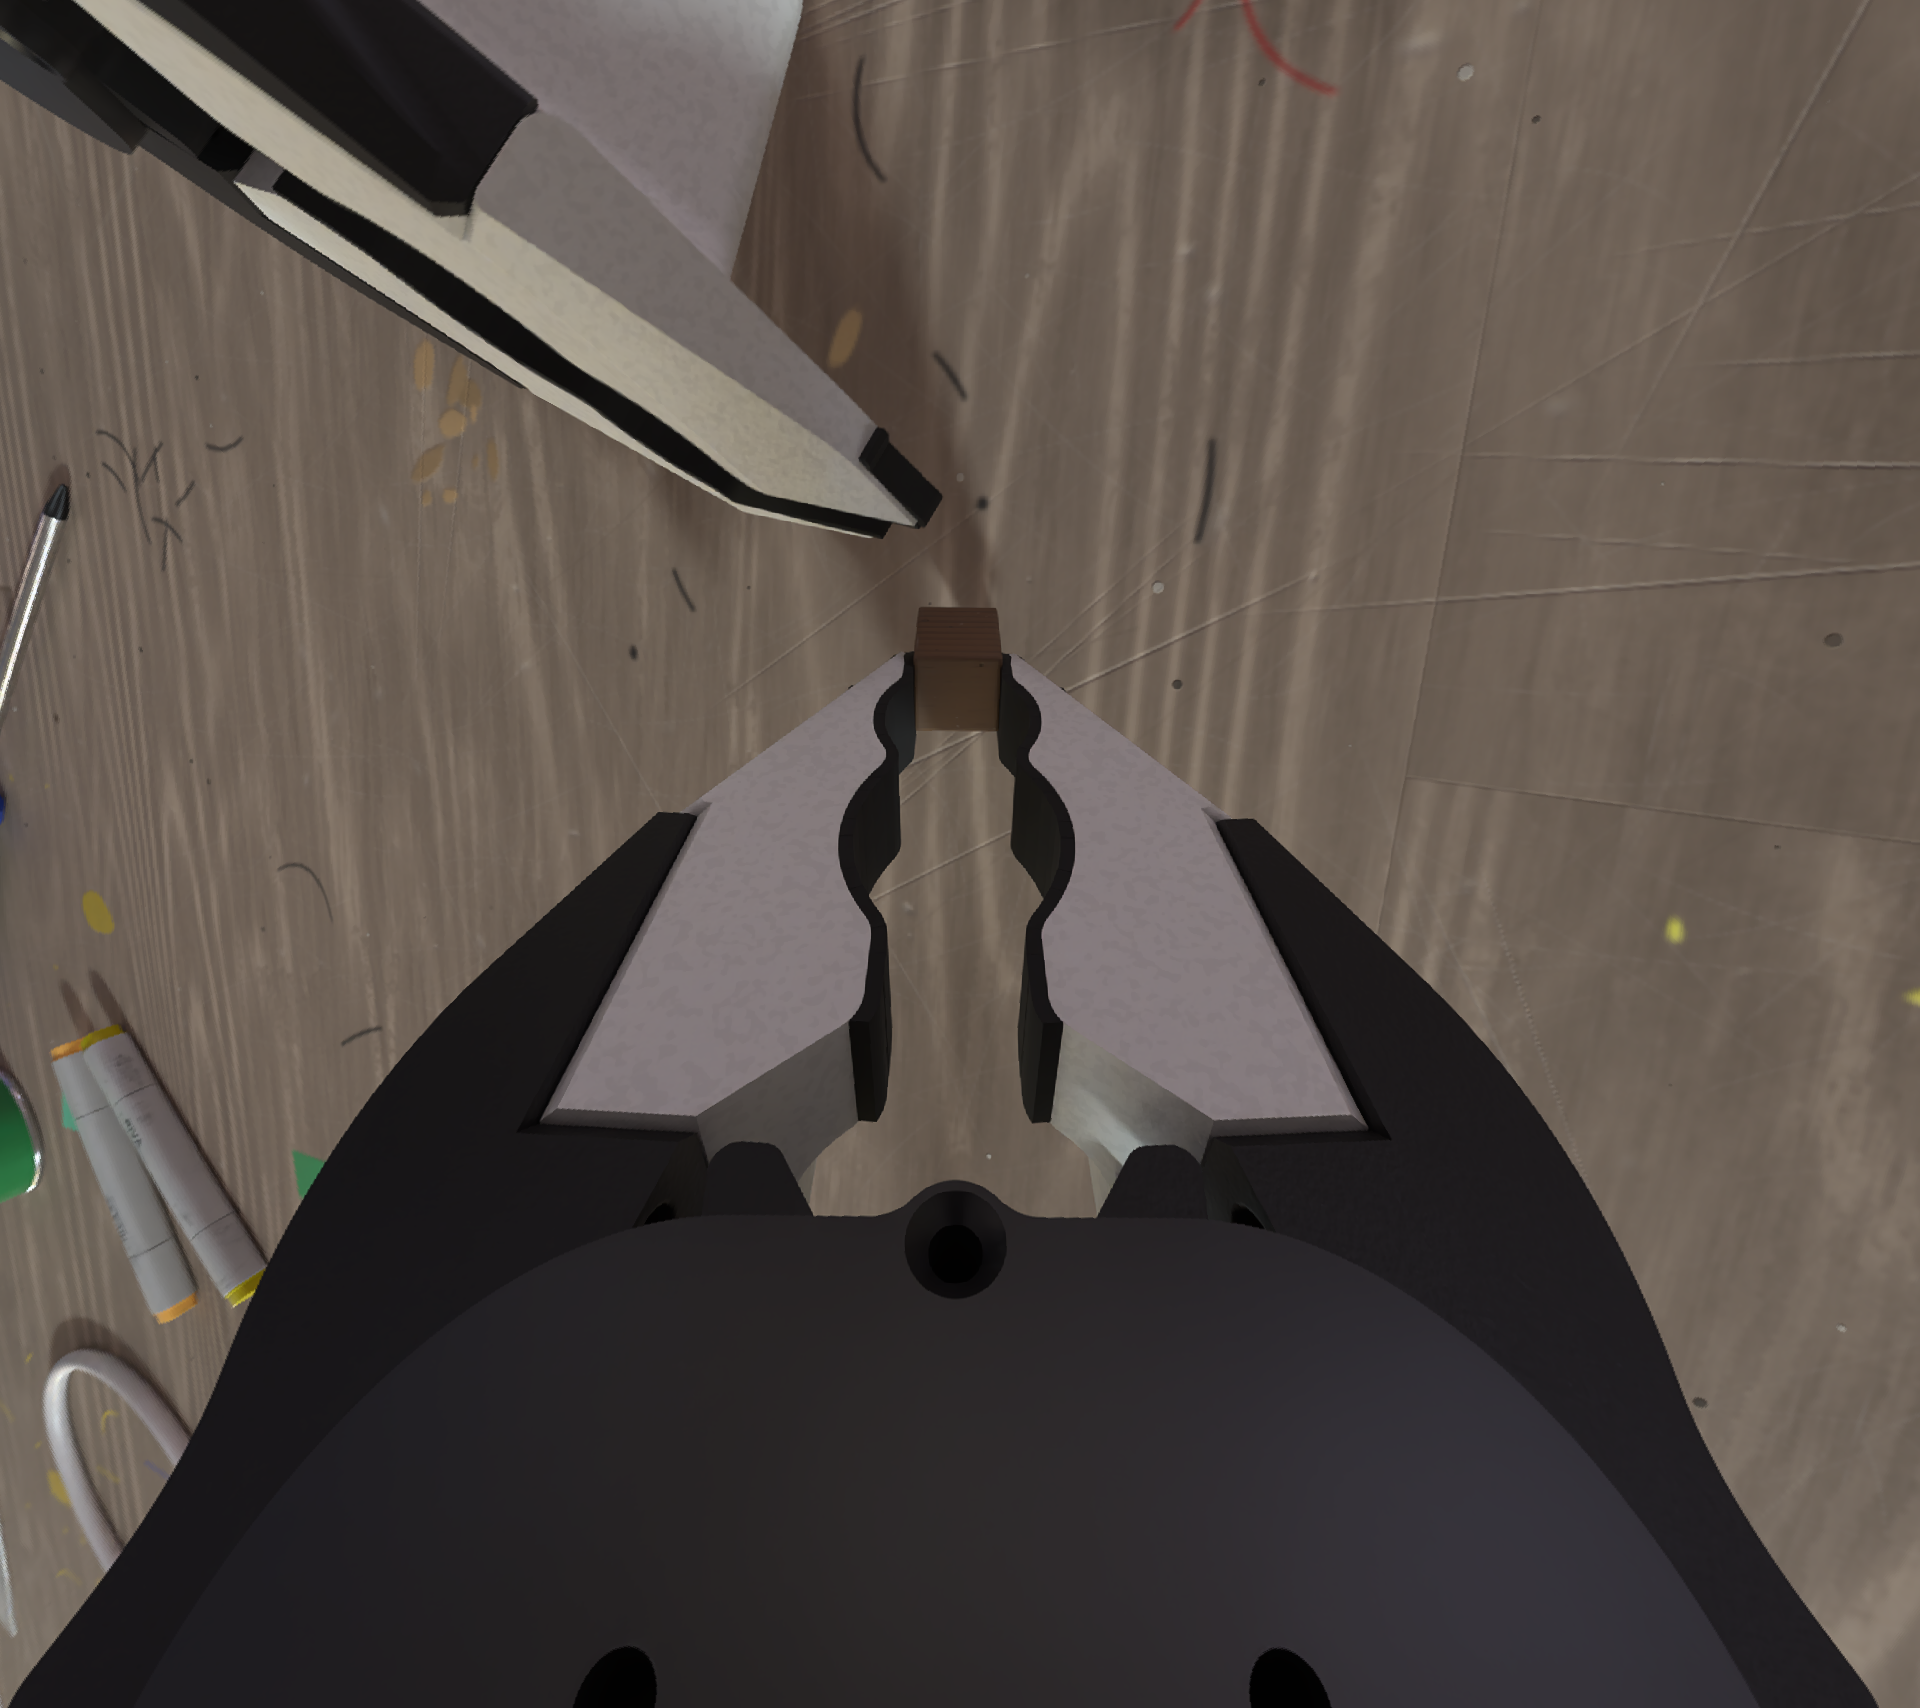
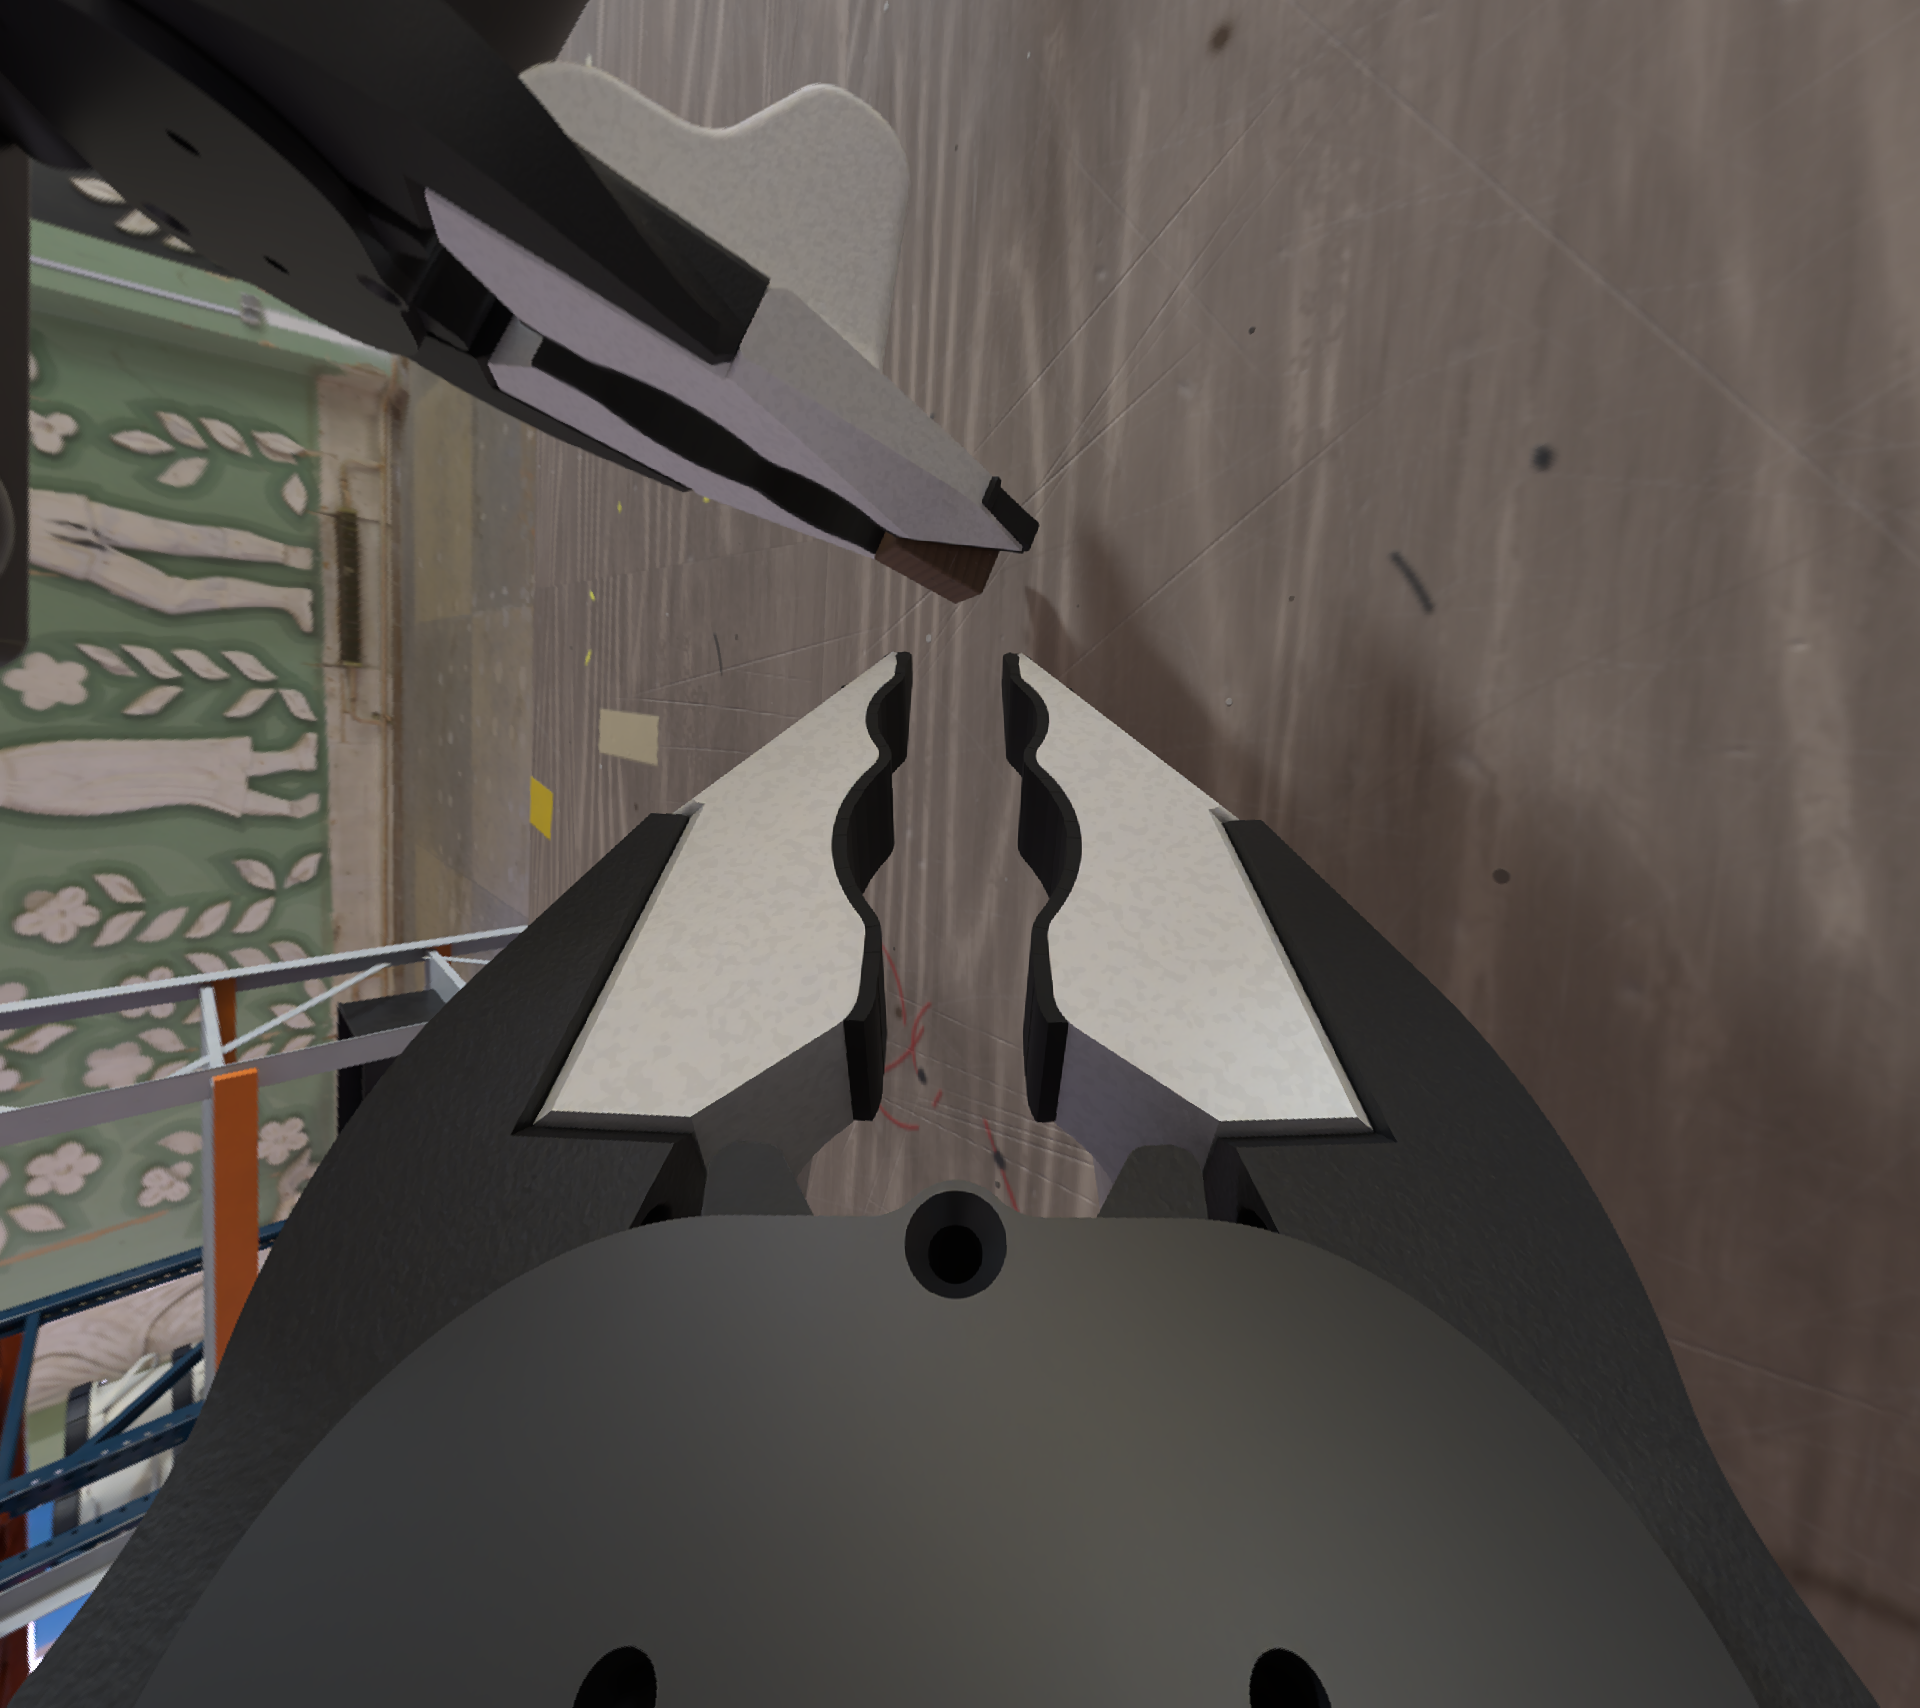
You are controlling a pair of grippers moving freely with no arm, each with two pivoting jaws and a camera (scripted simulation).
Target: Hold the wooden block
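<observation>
A small brown wooden block (image 1: 957, 671) is pinched between the fingertips of my left gripper (image 1: 957, 684), which is shut on it just above the scratched wooden table (image 1: 1455, 411). The block also shows in the right wrist view (image 2: 935, 572), at the tip of the left gripper (image 2: 966, 552). My right gripper (image 2: 957, 671) has its jaws a narrow gap apart with nothing between them, a short way from the block. The right gripper (image 1: 902, 505) also shows in the left wrist view, coming in from the upper left, its tip close above the block.
Two white markers (image 1: 156, 1170), a pen (image 1: 31, 588), a white cable loop (image 1: 94, 1450) and a green object (image 1: 16, 1149) lie at the table's left. Beyond the table edge stand a metal frame (image 2: 208, 1014) and a green floral surface (image 2: 156, 723).
</observation>
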